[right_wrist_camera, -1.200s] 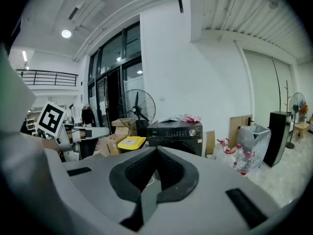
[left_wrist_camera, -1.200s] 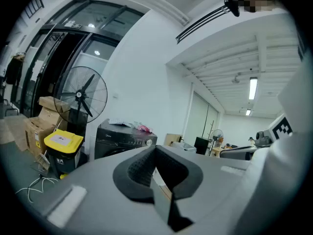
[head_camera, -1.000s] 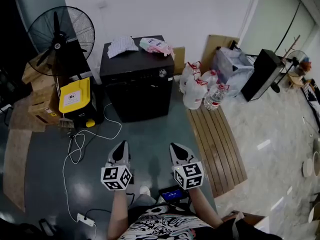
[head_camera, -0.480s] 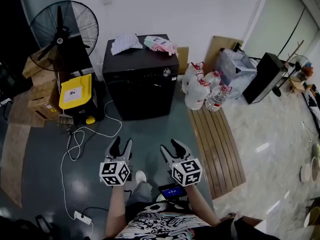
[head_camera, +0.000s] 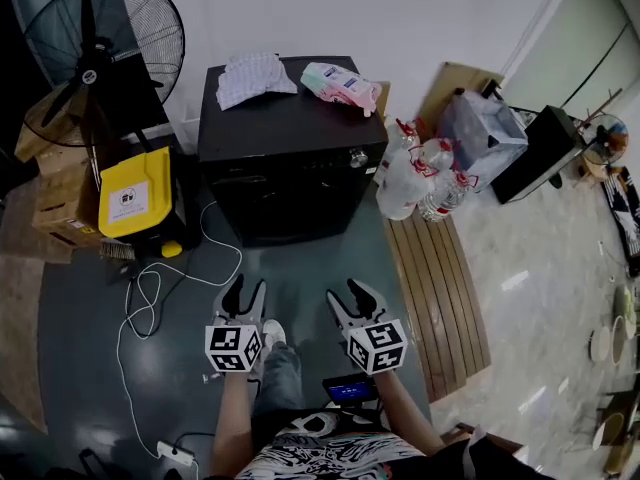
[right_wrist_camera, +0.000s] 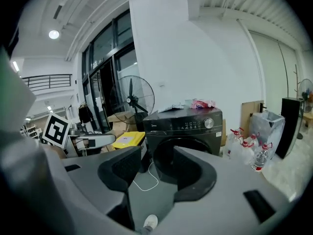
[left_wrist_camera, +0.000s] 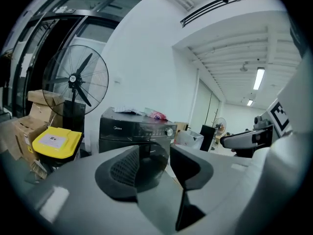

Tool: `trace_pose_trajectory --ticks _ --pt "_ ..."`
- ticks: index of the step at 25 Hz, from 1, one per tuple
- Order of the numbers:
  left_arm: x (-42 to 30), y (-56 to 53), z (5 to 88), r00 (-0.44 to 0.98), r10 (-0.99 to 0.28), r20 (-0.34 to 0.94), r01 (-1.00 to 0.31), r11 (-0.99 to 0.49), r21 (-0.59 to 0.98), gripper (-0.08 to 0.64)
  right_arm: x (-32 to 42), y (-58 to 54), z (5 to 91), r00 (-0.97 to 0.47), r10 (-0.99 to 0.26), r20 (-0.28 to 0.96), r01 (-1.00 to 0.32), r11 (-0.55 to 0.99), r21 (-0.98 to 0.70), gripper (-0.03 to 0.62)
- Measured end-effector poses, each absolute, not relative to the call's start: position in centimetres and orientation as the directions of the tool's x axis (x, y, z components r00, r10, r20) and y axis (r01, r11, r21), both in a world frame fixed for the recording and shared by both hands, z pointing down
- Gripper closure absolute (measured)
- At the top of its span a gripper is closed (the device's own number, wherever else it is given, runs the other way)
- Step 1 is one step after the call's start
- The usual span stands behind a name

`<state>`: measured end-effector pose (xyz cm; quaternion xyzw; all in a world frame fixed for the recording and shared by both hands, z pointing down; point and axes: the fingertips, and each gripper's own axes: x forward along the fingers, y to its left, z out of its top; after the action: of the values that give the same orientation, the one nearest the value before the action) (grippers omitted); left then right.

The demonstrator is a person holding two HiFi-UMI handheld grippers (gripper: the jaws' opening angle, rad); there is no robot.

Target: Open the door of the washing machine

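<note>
The black, box-shaped front-loading washing machine [head_camera: 290, 143] stood well ahead of both pairs of jaws. Its round dark door [right_wrist_camera: 164, 158] was shut and sat framed between the jaws of the right gripper [head_camera: 352, 292]. That gripper and the left gripper [head_camera: 244, 290] were empty with jaws apart; the right's had just been opening, the left's closing slightly. No handle showed on the glossy door, so the jaws could likely slip off its rim or tug the hinged side.
</note>
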<state>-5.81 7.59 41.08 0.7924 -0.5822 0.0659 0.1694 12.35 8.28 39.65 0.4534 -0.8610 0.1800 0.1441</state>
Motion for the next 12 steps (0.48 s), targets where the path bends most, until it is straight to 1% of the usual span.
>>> trace_pose_trajectory --ticks 4,7,12 --pt "-9.3 0.5 44.1 0.359 -0.866 0.347 -0.933 -0.32 0.167 0.376 9.5 0.9 42.7 -0.495 -0.718 0.489 -0.859 0.489 -0.151 0.385" --pt "-11.5 -4.3 46.0 0.392 -0.841 0.372 -0.92 -0.364 0.145 0.376 7.9 -3.7 44.3 -0.465 -0.72 0.515 -0.874 0.466 -0.138 0.385" --pt "-13.7 -8.7 50.3 0.428 -0.812 0.397 -0.904 -0.382 0.194 0.377 4.8 -8.6 47.8 -0.439 -0.704 0.557 -0.885 0.447 -0.132 0.387"
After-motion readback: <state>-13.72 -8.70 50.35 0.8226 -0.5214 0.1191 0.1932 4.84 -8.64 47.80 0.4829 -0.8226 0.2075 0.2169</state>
